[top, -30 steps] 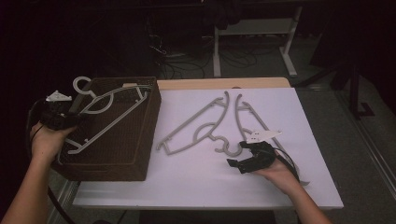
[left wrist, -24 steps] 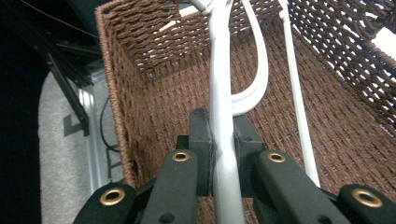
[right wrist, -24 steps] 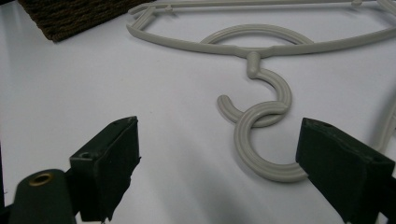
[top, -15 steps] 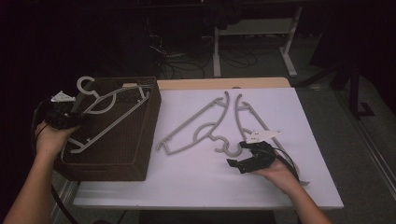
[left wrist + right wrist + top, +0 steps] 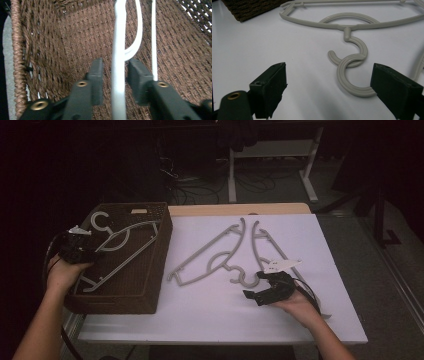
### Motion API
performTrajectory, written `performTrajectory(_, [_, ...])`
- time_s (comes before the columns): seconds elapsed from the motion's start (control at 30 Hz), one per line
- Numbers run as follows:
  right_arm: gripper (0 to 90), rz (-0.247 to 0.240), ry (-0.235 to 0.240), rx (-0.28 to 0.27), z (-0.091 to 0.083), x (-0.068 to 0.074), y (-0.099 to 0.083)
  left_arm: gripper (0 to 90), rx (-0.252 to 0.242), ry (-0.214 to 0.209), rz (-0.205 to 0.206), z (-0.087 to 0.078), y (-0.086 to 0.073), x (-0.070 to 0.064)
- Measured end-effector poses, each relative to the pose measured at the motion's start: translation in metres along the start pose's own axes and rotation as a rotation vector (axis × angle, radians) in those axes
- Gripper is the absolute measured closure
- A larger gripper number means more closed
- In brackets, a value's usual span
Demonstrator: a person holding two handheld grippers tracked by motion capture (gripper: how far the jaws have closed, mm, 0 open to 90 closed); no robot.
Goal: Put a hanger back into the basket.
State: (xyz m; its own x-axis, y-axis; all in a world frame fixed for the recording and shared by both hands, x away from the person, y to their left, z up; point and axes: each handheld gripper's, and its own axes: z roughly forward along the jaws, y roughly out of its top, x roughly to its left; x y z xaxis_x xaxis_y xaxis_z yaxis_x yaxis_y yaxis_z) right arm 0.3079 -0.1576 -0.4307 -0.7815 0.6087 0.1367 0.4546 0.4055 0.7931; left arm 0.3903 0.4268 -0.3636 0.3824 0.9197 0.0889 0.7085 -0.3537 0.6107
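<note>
Left hand-held gripper [image 5: 80,251] lowered hanger [image 5: 120,245] into basket [image 5: 150,270], jaws loosened; right hand-held gripper [image 5: 265,287] apart; two hangers [image 5: 220,255] on table.

A dark room, with a white table frame [image 5: 272,165] and cables [image 5: 190,190] on the floor.

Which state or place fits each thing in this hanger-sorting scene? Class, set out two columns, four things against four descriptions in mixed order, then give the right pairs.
Things:
1. left gripper
2. right gripper
3. hanger in the basket
4. two hangers on the table

Descriptions:
A. jaws wide apart, above the white table top, near the hooks
B. lying with hooks overlapped
C. resting inside the brown woven basket
D. jaws either side of a pale hanger bar, gaps showing

Pairs: 1-D, 2-A, 3-C, 4-B
</note>
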Motion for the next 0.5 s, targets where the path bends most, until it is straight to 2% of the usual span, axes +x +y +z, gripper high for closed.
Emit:
performTrajectory(0.03, [12.9,0.000,0.000,0.000,0.000,0.000,0.000,58.1,0.000,0.000,0.000,0.000,0.000,0.000])
performTrajectory(0.07, [12.9,0.000,0.000,0.000,0.000,0.000,0.000,58.1,0.000,0.000,0.000,0.000,0.000,0.000])
performTrajectory(0.1, [12.9,-0.001,0.002,0.000,0.000,0.000,0.000,53.4,-0.027,-0.012,-0.016,-0.003,0.000,0.002])
performTrajectory(0.23, [12.9,0.000,0.002,-0.001,0.000,0.001,0.000,42.7,-0.083,-0.044,-0.035,-0.009,0.001,0.003])
performTrajectory(0.37, [12.9,0.000,0.002,-0.005,-0.001,0.000,0.001,34.8,-0.180,-0.116,-0.041,-0.022,0.007,-0.005])
performTrajectory(0.5, [13.0,0.002,0.002,-0.006,-0.002,0.000,0.001,29.3,-0.262,-0.201,-0.029,-0.036,0.020,-0.021])
